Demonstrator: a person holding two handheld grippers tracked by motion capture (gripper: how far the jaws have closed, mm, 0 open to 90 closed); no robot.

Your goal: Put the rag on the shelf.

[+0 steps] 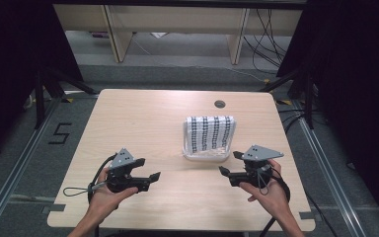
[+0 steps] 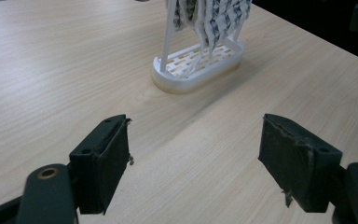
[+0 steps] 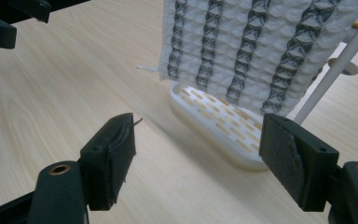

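One wooden table stood in view, with one round hole near its far edge. On it sat one white rack, which carried one white cloth with dark patterned stripes. Two hands were present, each holding one gripper: left gripper, right gripper.

A lab-style recording bay; black curtains hang left and right; cables trail on the far floor; a taped numeral marks the left floor; metal rails flank the table.
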